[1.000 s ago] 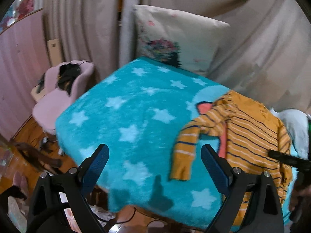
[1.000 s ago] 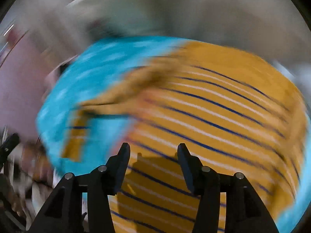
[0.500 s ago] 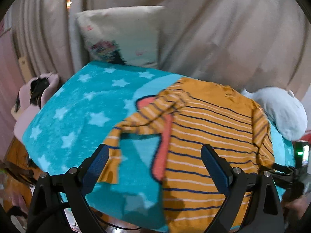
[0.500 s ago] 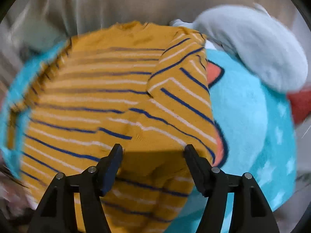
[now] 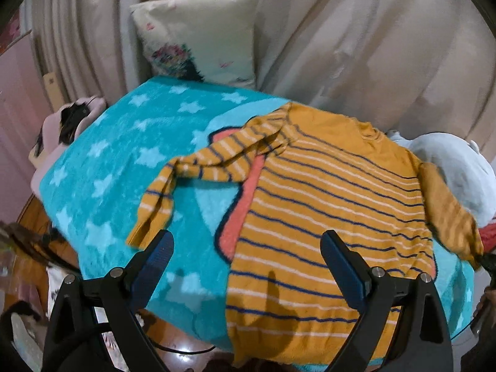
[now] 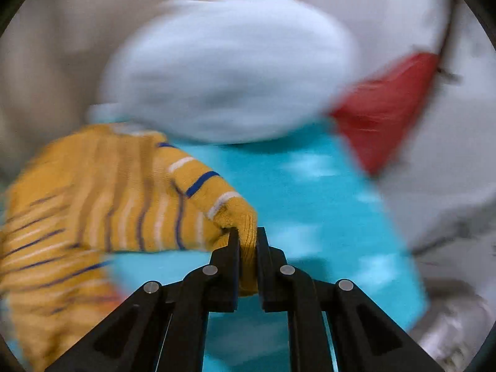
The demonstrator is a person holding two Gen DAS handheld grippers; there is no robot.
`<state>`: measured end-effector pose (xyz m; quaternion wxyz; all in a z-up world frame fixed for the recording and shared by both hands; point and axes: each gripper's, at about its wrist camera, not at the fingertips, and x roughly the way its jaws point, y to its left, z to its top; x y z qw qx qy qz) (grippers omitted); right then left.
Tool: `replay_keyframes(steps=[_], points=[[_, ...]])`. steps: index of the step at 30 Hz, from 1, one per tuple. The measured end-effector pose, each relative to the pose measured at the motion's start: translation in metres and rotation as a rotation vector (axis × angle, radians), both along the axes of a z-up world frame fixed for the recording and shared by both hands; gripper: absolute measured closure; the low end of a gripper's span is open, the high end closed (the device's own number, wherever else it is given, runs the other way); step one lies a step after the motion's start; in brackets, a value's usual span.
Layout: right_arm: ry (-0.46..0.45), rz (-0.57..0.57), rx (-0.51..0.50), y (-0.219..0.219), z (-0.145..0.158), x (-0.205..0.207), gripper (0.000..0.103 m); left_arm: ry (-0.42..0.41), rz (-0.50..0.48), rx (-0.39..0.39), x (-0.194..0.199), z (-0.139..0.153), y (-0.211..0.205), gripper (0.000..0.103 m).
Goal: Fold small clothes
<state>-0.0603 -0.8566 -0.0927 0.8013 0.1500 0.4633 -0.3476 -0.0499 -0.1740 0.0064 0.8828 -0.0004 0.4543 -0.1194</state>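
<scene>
A small orange sweater (image 5: 325,204) with blue and white stripes lies flat on a turquoise star blanket (image 5: 124,161). Its left sleeve (image 5: 192,170) is crumpled out to the left. My left gripper (image 5: 245,248) is open and empty, hovering above the sweater's lower hem. My right gripper (image 6: 247,241) is shut on the cuff of the right sleeve (image 6: 238,217) and holds it off the blanket (image 6: 310,217). In the left wrist view that sleeve (image 5: 449,214) stretches to the far right.
A printed pillow (image 5: 201,37) leans on beige curtains (image 5: 372,46) at the back. A pale blue cushion (image 5: 446,164) and a red item (image 6: 387,105) sit at the blanket's right end. A pink chair (image 5: 59,130) stands left. The blanket's front edge drops to wooden floor (image 5: 37,226).
My right gripper swung right and closed on the right sleeve cuff, lifting it outward. My left gripper drifted slightly nearer the sweater and stayed open.
</scene>
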Motion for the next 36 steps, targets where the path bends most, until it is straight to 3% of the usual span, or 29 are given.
replay_keyframes(steps=[2, 5, 6, 10, 12, 15, 16, 17, 18, 21, 27, 29, 30, 31, 32, 33, 34, 36], points=[[-0.016, -0.061, 0.023, -0.010, -0.001, -0.008, 0.086, 0.027, 0.027, -0.005, -0.001, -0.006, 0.007, 0.008], [-0.079, 0.068, 0.115, 0.024, 0.000, -0.013, 0.046, 0.087, 0.053, -0.012, 0.001, -0.022, 0.017, 0.008], [-0.092, 0.125, 0.155, 0.035, -0.002, -0.011, 0.045, 0.108, 0.056, -0.014, 0.001, -0.028, 0.019, 0.008], [-0.091, 0.428, 0.541, 0.118, -0.043, -0.008, 0.046, 0.187, 0.028, -0.012, 0.003, -0.054, 0.022, 0.008], [-0.062, 0.491, 0.606, 0.155, -0.059, -0.004, 0.045, 0.213, -0.010, 0.008, 0.002, -0.067, 0.018, 0.008], [-0.022, 0.526, 0.591, 0.200, -0.075, 0.000, 0.046, 0.238, -0.074, 0.025, 0.002, -0.077, 0.013, 0.008], [-0.033, 0.534, 0.534, 0.217, -0.069, -0.006, 0.051, 0.230, -0.083, 0.025, 0.002, -0.076, 0.014, 0.008], [-0.028, 0.555, 0.538, 0.226, -0.068, -0.006, 0.084, 0.214, -0.094, 0.026, 0.003, -0.073, 0.014, 0.008], [-0.024, 0.550, 0.565, 0.235, -0.070, -0.013, 0.096, 0.194, -0.104, 0.028, 0.005, -0.069, 0.015, 0.008], [-0.035, 0.488, 0.564, 0.238, -0.062, -0.032, 0.097, 0.155, -0.133, 0.014, 0.011, -0.055, 0.018, 0.008], [0.026, 0.301, 0.561, 0.183, -0.045, -0.104, 0.099, 0.133, -0.166, -0.028, 0.026, -0.044, 0.019, 0.008], [-0.015, 0.273, 0.577, 0.170, -0.037, -0.112, 0.098, 0.132, -0.158, -0.048, 0.031, -0.039, 0.020, 0.008], [-0.046, 0.234, 0.531, 0.155, -0.026, -0.114, 0.096, 0.127, -0.154, -0.053, 0.032, -0.037, 0.019, 0.008], [-0.079, 0.202, 0.514, 0.142, -0.020, -0.115, 0.093, 0.121, -0.152, -0.055, 0.033, -0.034, 0.017, 0.008], [-0.114, 0.167, 0.512, 0.129, -0.015, -0.113, 0.073, 0.111, -0.149, -0.055, 0.032, -0.031, 0.015, 0.008], [-0.166, 0.101, 0.518, 0.106, -0.012, -0.108, 0.047, 0.101, -0.144, -0.050, 0.032, -0.029, 0.013, 0.008], [-0.197, 0.054, 0.513, 0.087, -0.012, -0.108, 0.040, 0.093, -0.130, -0.044, 0.031, -0.025, 0.011, 0.008], [-0.257, -0.067, 0.470, 0.044, -0.019, -0.107, 0.040, 0.086, -0.104, -0.041, 0.029, -0.021, 0.009, 0.008]])
